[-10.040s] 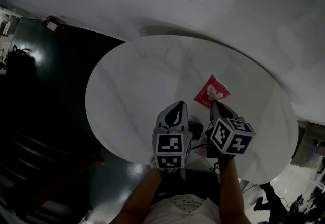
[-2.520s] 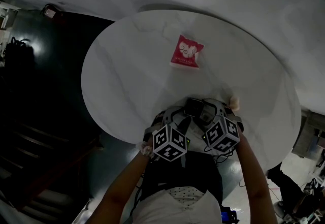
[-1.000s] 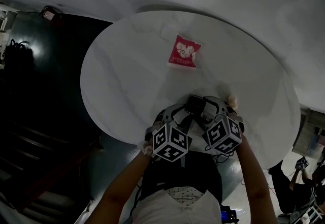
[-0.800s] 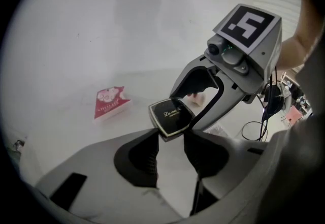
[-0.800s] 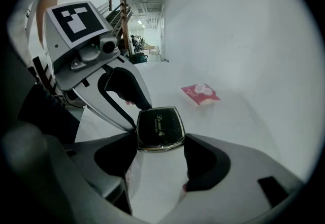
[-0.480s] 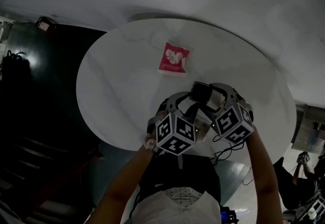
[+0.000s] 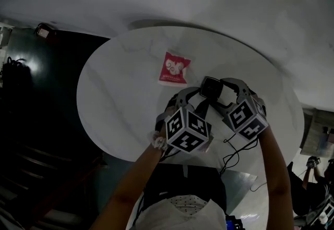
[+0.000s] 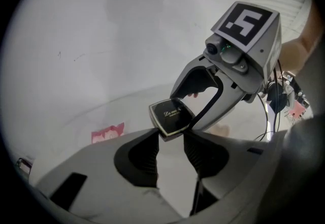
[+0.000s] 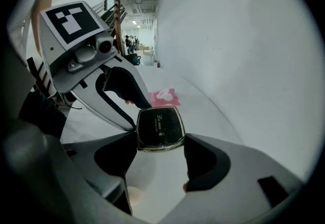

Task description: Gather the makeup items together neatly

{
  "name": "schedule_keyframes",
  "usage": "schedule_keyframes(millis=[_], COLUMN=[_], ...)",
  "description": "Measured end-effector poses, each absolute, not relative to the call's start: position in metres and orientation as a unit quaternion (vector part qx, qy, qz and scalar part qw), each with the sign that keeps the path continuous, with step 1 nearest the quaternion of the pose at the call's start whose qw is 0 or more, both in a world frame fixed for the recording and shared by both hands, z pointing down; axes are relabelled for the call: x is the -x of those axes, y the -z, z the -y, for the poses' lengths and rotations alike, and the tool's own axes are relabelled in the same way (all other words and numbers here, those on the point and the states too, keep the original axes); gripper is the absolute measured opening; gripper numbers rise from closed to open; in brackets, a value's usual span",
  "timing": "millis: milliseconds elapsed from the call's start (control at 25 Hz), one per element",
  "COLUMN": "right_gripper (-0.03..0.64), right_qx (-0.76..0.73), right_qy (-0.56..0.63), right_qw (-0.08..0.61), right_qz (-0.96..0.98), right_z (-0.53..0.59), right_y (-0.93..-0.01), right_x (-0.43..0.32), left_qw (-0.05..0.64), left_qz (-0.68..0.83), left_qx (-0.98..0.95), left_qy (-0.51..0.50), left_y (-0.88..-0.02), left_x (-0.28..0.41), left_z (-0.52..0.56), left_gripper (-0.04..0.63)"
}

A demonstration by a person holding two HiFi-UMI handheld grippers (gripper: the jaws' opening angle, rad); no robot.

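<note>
A black square compact with a silvery rim [image 7: 211, 87] is being held in the air by two hand-held tools, above a round white marbled bench [image 7: 115, 109]. The left tongs [image 7: 202, 97] are being pressed, fairly narrow, on one corner of the compact. The right tongs [image 7: 223, 89] are being clamped wider across its two opposite sides.

Compared with a few seconds ago, the compact is being carried away from the near edge of the bench. It is now being brought near a pink-red square sachet [image 7: 174, 69], which is lying flat on the bench and is not being touched. The gathering is judged to be well under way, with the setting-down beside the sachet not yet done.

On the compact's lid, pale script beginning "La me" is being shown. The rest of it, and a smaller line beneath, cannot be read. A white motif is being shown on the sachet, and its writing is too small to read.
</note>
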State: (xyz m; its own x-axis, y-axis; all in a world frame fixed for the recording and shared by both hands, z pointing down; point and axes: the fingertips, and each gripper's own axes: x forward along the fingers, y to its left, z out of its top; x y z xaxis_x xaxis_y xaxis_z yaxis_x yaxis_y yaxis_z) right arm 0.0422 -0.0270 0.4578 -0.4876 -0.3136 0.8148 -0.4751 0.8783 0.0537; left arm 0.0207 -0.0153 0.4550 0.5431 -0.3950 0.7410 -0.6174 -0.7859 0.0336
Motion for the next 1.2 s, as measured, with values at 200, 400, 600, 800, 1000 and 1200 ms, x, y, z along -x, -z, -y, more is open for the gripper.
schedule_keyframes(millis=[200,400,600,800,1000,1200], right_gripper=[0.311,0.311,0.311,0.31,0.311,0.311], right_qx=[-0.222,-0.21,-0.2,-0.189,-0.18,-0.174], right_qy=[-0.079,-0.08,-0.079,-0.086,-0.101,-0.109], right_qw=[0.46,0.465,0.471,0.478,0.479,0.479], right_qz=[0.856,0.857,0.855,0.853,0.853,0.853], right_z=[0.044,0.055,0.064,0.069,0.065,0.064], right_y=[-0.464,-0.473,-0.482,-0.491,-0.504,-0.511], right_x=[-0.048,-0.051,-0.052,-0.05,-0.049,-0.047], left_qw=[0.15,0.162,0.173,0.184,0.192,0.197], left_qz=[0.301,0.303,0.306,0.309,0.303,0.302], left_qx=[-0.86,-0.854,-0.847,-0.839,-0.831,-0.824], left_qy=[-0.384,-0.391,-0.4,-0.408,-0.425,-0.438], left_y=[-0.461,-0.471,-0.48,-0.489,-0.5,-0.507], left_x=[-0.027,-0.03,-0.031,-0.03,-0.029,-0.027], left_z=[0.032,0.041,0.05,0.055,0.052,0.05], left_gripper=[0.193,0.193,0.193,0.193,0.193,0.193])
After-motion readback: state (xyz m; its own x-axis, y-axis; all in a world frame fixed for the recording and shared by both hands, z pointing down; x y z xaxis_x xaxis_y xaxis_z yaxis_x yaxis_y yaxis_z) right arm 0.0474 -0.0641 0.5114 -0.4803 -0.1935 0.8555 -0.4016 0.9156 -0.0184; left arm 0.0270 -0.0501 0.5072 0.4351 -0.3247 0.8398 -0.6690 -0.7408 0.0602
